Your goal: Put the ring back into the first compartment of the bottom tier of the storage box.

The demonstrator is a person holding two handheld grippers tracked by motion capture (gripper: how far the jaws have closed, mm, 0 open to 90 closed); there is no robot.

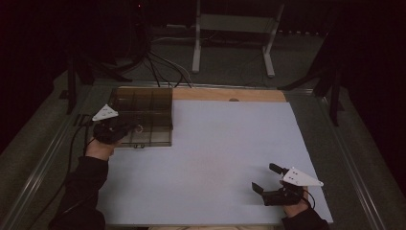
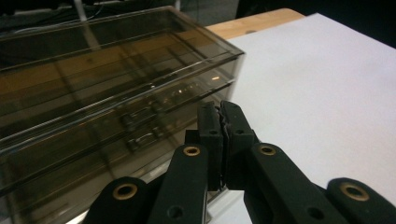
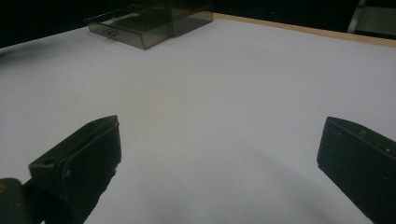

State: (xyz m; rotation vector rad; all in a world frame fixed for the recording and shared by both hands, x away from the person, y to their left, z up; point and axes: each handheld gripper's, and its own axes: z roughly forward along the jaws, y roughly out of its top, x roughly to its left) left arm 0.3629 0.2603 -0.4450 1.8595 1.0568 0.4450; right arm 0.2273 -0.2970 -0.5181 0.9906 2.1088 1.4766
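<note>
At ten o'clock, your left gripper [image 2: 220, 116], jaws together, nears the drawer box [image 1: 143, 112]: rigid slick plastic; grab a handle [image 2: 144, 139].

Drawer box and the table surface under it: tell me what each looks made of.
Drawer box: smoky, see-through plastic by the look, probably acrylic; glossy, since the inner dividers show through its walls and light glints on its edges. Table top: a matt white sheet, no glare; a bare strip at the far edge looks like light wood.

White table sheet [image 1: 230, 158], wooden edge [image 1: 230, 94] — grey metal stand [image 1: 237, 24]
</note>
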